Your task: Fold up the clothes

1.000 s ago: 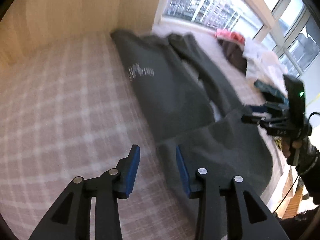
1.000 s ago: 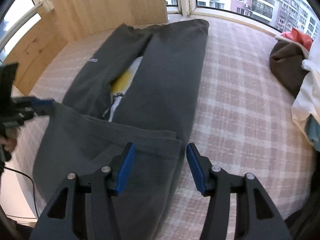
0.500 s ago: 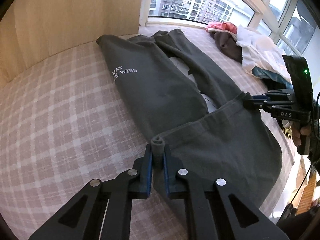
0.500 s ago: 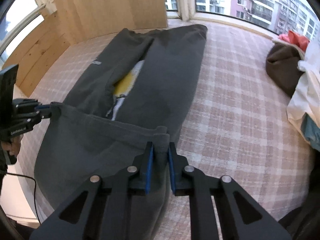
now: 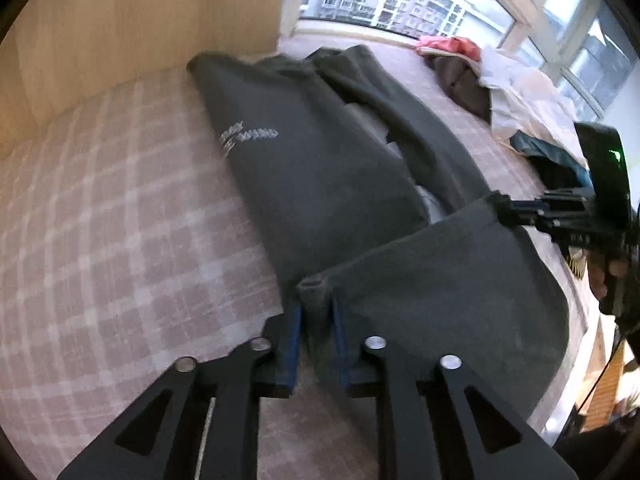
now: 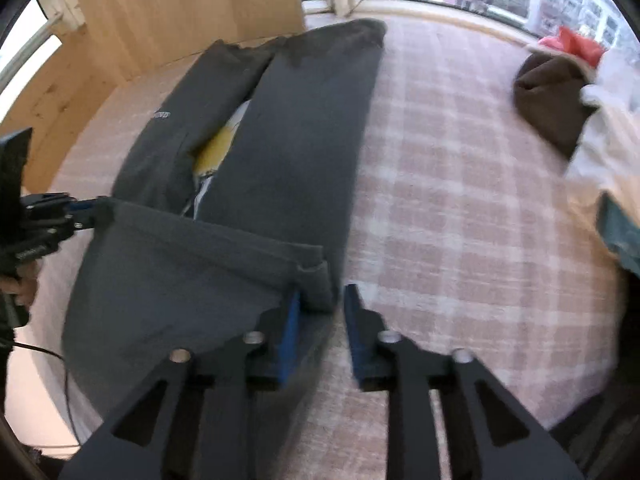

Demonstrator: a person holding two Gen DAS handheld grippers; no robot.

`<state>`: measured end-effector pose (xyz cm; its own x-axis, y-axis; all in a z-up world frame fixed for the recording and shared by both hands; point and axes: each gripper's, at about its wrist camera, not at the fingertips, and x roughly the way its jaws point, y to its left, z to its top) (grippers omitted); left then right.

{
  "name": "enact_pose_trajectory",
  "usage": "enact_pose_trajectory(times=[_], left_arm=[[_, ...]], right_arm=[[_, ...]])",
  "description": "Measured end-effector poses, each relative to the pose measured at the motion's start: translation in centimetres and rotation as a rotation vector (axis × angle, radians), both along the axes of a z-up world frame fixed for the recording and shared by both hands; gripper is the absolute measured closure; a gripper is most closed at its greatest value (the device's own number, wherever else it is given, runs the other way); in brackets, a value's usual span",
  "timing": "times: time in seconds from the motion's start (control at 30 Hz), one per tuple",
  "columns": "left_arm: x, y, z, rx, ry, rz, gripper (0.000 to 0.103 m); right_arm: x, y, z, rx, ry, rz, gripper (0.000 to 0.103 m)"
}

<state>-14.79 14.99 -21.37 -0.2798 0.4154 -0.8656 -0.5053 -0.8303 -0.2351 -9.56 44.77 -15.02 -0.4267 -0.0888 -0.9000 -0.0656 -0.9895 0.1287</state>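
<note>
Dark grey trousers [image 5: 320, 168] with white lettering lie lengthwise on the plaid bed cover [image 5: 100, 220]. Their waistband end is raised and stretched between my two grippers. My left gripper [image 5: 316, 312] is shut on one waistband corner, which bunches up between the blue pads. In the right wrist view that gripper [image 6: 86, 210] holds the far left corner. My right gripper [image 6: 322, 304] is shut on the other corner of the trousers [image 6: 288, 128]; the left wrist view shows it [image 5: 504, 208] pinching the cloth. Something yellow and white shows between the legs.
A pile of brown, red and white clothes [image 6: 552, 92] lies at the right of the bed, with a teal garment [image 6: 620, 232] nearer. Wooden wall panels [image 5: 120, 20] and windows close off the far side. The bed's near edge drops away at the left [image 6: 36, 380].
A second ago both grippers stood open at the waistband corners. They have since shut on the cloth, and now hold the waistband lifted and pulled taut.
</note>
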Motion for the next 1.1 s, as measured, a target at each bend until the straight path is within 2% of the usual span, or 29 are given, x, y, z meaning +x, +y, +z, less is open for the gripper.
enact_pose_trajectory(times=[0.07, 0.13, 0.17, 0.2, 0.23, 0.37, 0.43, 0.5, 0.53, 0.6, 0.63, 0.67, 0.73, 0.77, 0.83, 0.9, 1.0, 1.1], left_arm=[[0.4, 0.4, -0.1, 0.006, -0.007, -0.011, 0.087], [0.7, 0.8, -0.2, 0.012, -0.014, -0.022, 0.087], [0.9, 0.9, -0.3, 0.015, -0.017, -0.027, 0.087], [1.1, 1.1, -0.3, 0.018, -0.021, -0.032, 0.087], [1.2, 1.3, -0.4, 0.021, -0.024, -0.038, 0.087], [2.0, 2.1, -0.6, 0.032, -0.038, -0.060, 0.083], [2.3, 2.5, -0.7, 0.038, -0.045, -0.070, 0.087], [2.5, 2.6, -0.6, 0.044, -0.062, -0.075, 0.088], [2.1, 2.1, 0.2, 0.054, -0.086, -0.061, 0.088], [1.5, 0.6, 3.1, 0.108, -0.063, -0.044, 0.088], [1.0, -0.1, 4.8, 0.112, -0.036, -0.042, 0.086], [0.1, -0.5, 5.6, 0.103, -0.024, -0.039, 0.083], [-1.7, -1.2, 7.1, 0.087, -0.001, -0.033, 0.069], [-2.5, -1.6, 7.9, 0.078, 0.011, -0.030, 0.069], [-4.3, -2.3, 9.5, 0.061, 0.034, -0.025, 0.069], [-6.2, -3.0, 10.7, 0.050, 0.049, -0.016, 0.069], [-10.2, -3.2, 9.3, 0.056, 0.019, 0.023, 0.069], [-14.1, -2.4, 7.2, 0.042, 0.000, 0.043, 0.068]], right_arm=[[1.1, -0.2, 2.0, 0.048, 0.083, -0.021, 0.076], [2.4, -0.6, 4.0, 0.046, 0.179, -0.031, 0.071], [2.6, -1.1, 4.0, -0.004, 0.179, 0.006, 0.066], [2.9, -1.7, 4.0, -0.055, 0.178, 0.042, 0.065], [3.1, -2.2, 3.9, -0.100, 0.175, 0.077, 0.065], [2.2, -5.0, -0.6, 0.031, 0.039, 0.151, 0.064], [2.1, -5.5, -1.0, 0.050, 0.034, 0.166, 0.064], [1.5, -5.1, -0.2, 0.007, -0.015, 0.171, 0.064], [1.4, -4.4, 1.2, -0.048, -0.007, 0.160, 0.064], [1.1, -2.7, 4.9, -0.133, 0.032, 0.143, 0.064], [0.8, -1.7, 6.8, -0.168, 0.052, 0.136, 0.064], [0.7, -1.0, 8.0, -0.181, 0.063, 0.126, 0.063], [-0.8, 0.6, 10.8, -0.199, 0.108, 0.099, 0.056], [-1.7, 1.3, 11.6, -0.196, 0.131, 0.085, 0.051], [-3.4, 2.0, 12.6, -0.190, 0.161, 0.070, 0.049], [-5.6, 2.7, 12.2, -0.185, 0.165, 0.074, 0.049], [-10.1, 3.3, 9.4, -0.158, 0.144, 0.068, 0.048], [-13.3, 5.9, 6.8, -0.121, 0.108, 0.044, 0.048]])
